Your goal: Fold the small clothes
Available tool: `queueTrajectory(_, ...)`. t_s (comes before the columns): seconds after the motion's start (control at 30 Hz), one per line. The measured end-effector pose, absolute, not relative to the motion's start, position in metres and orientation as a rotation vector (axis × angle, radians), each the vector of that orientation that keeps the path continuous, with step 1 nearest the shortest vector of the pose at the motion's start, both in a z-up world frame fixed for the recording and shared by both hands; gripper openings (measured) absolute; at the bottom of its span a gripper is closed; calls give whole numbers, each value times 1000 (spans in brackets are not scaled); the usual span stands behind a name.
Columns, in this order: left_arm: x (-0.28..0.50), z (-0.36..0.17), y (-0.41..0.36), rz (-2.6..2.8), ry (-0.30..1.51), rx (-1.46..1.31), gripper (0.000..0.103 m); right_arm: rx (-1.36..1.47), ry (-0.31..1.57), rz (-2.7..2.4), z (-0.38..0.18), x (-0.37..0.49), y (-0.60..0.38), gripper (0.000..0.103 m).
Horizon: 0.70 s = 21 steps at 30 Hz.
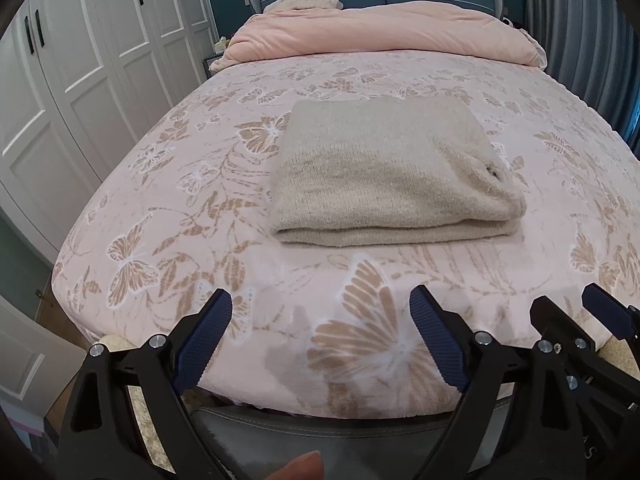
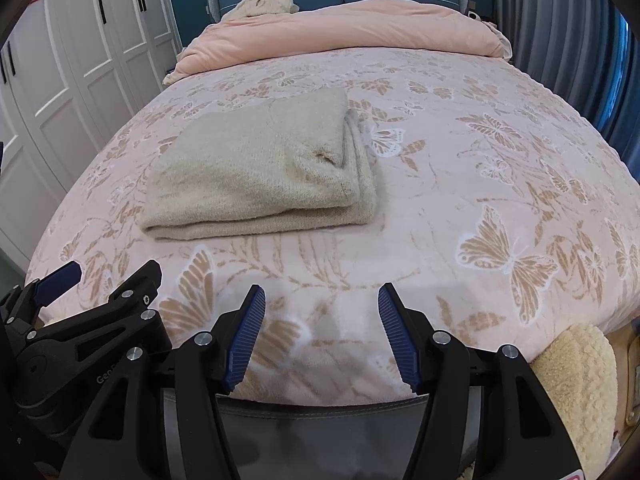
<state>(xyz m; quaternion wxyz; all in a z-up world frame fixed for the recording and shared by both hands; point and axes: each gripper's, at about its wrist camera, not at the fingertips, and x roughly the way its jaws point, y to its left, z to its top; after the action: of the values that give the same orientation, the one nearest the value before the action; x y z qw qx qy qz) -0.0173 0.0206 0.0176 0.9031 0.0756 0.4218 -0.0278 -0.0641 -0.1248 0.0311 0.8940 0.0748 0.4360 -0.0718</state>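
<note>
Both grippers' fingers (image 1: 218, 332) (image 2: 250, 336) apart, tilted bedward.

1. Your left gripper (image 1: 320, 332) is matte black plastic, its two arms cut with triangular openings.
2. Its fingers (image 1: 202, 340) carry dark blue pads with a fine cross-hatched grip.
3. Round silver screw heads mark the joints of each arm.
4. Your right gripper (image 2: 322, 332) is the same build, but its blue pads (image 2: 398, 340) are ribbed crosswise.
5. White lettering beginning "Gen" shows on your left gripper's black housing in the right wrist view.
</note>
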Motion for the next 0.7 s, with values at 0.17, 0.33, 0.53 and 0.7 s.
queueTrajectory(0.17, -18, 17, 21, -59, 868, 163, 86, 159, 907, -151, 31, -64, -124, 58)
queueTrajectory(0.33, -18, 17, 22, -54, 857, 167, 87, 158, 907, -148, 31, -64, -125, 57)
queueTrajectory(0.53, -17, 15, 22, -56, 859, 168, 87, 156, 912, -155, 29, -65, -124, 53)
queueTrajectory(0.7, -16, 13, 24, -51, 879, 147, 85, 155, 914, -155, 28, -67, -123, 53)
